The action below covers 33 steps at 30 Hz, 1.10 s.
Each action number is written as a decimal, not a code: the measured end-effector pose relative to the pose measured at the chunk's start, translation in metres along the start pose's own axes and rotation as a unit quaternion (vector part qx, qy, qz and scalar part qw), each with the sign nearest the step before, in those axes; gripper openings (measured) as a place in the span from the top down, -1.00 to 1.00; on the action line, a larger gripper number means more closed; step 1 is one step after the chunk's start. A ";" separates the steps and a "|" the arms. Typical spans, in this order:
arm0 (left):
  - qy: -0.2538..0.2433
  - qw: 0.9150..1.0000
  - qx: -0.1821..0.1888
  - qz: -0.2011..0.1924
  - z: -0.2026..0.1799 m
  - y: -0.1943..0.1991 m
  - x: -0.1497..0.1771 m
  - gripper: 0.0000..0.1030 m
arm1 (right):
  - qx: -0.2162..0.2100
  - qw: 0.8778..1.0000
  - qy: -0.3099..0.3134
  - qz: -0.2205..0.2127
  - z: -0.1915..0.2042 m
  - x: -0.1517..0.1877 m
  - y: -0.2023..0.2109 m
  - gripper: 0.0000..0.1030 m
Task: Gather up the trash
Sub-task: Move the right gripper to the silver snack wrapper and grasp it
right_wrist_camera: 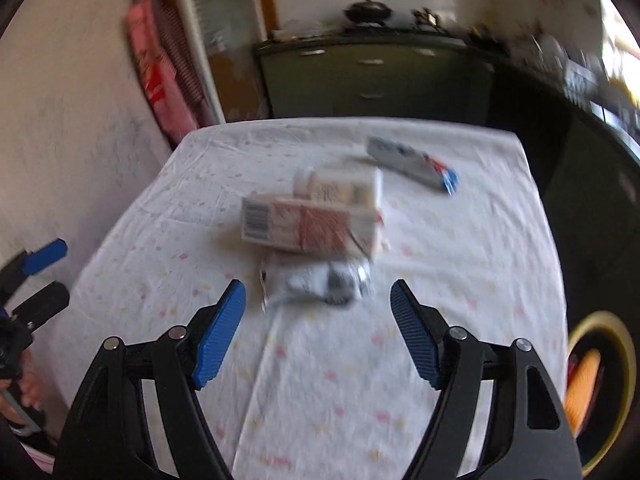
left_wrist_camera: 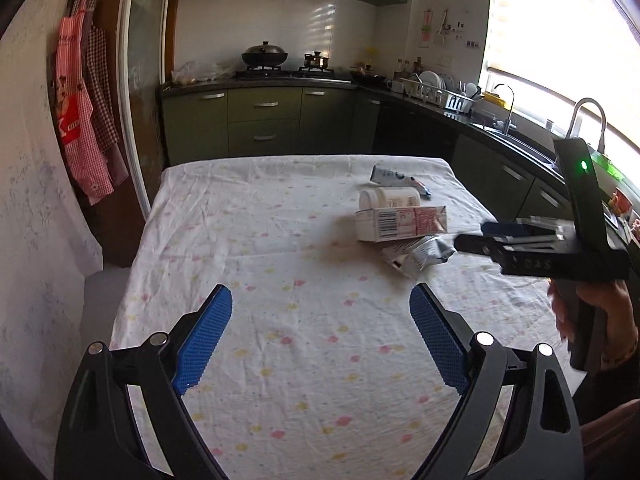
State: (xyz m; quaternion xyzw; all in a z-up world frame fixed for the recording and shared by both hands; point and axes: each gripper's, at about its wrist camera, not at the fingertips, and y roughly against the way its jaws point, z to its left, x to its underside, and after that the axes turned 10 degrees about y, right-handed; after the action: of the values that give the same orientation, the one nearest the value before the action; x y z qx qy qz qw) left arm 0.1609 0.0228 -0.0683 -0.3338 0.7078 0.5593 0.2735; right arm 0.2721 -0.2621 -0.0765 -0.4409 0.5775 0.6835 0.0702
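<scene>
Lying on one table (left_wrist_camera: 280,240), four trash items, left gripper (left_wrist_camera: 320,320) wide, right gripper (right_wrist_camera: 318,316) agape

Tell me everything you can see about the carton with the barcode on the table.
The carton is a long box that looks like printed cardboard, white with a black barcode at one end and a red-pink pattern along its side. It lies on its side on the flowered tablecloth, resting partly on a crumpled silver wrapper, with a white container right behind it. No gripper touches it.
</scene>
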 end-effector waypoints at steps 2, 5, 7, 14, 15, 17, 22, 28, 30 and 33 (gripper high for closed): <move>0.004 1.000 -0.001 0.002 0.000 -0.003 0.001 -0.74 | 0.011 1.000 0.018 0.008 0.002 -0.008 -0.006 -0.37; 0.017 1.000 0.002 0.007 0.008 -0.007 0.002 -0.74 | 0.019 0.999 0.019 0.024 0.001 -0.014 -0.020 -0.37; 0.022 1.000 0.002 0.010 0.012 -0.011 0.002 -0.74 | 0.020 0.999 0.005 0.037 -0.003 -0.012 -0.026 -0.37; 0.026 1.000 0.004 0.017 0.017 -0.020 0.003 -0.74 | -0.008 0.997 -0.022 0.068 -0.005 0.001 -0.052 -0.38; 0.026 0.999 0.005 0.018 0.017 -0.021 0.004 -0.74 | -0.009 0.997 -0.024 0.069 -0.005 0.002 -0.055 -0.38; 0.026 0.999 0.006 0.019 0.018 -0.022 0.004 -0.74 | -0.008 0.997 -0.025 0.068 -0.006 0.002 -0.059 -0.47; 0.031 0.999 0.007 0.025 0.020 -0.027 0.005 -0.74 | -0.014 0.997 -0.022 0.076 -0.002 0.001 -0.068 -0.55; 0.029 0.999 0.009 0.027 0.019 -0.029 0.006 -0.74 | -0.006 0.996 -0.009 0.083 0.003 0.001 -0.076 -0.57; 0.029 0.999 0.009 0.028 0.019 -0.029 0.006 -0.74 | -0.004 0.996 -0.012 0.084 0.002 0.002 -0.075 -0.50; 0.030 0.999 0.009 0.029 0.019 -0.030 0.006 -0.74 | -0.008 0.996 -0.015 0.088 0.000 0.004 -0.073 -0.41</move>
State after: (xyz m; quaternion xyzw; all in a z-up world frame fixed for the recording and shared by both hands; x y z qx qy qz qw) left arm 0.1804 0.0356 -0.0957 -0.3267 0.7304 0.5503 0.2388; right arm 0.3139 -0.2400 -0.1321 -0.3790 0.6072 0.6982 0.0149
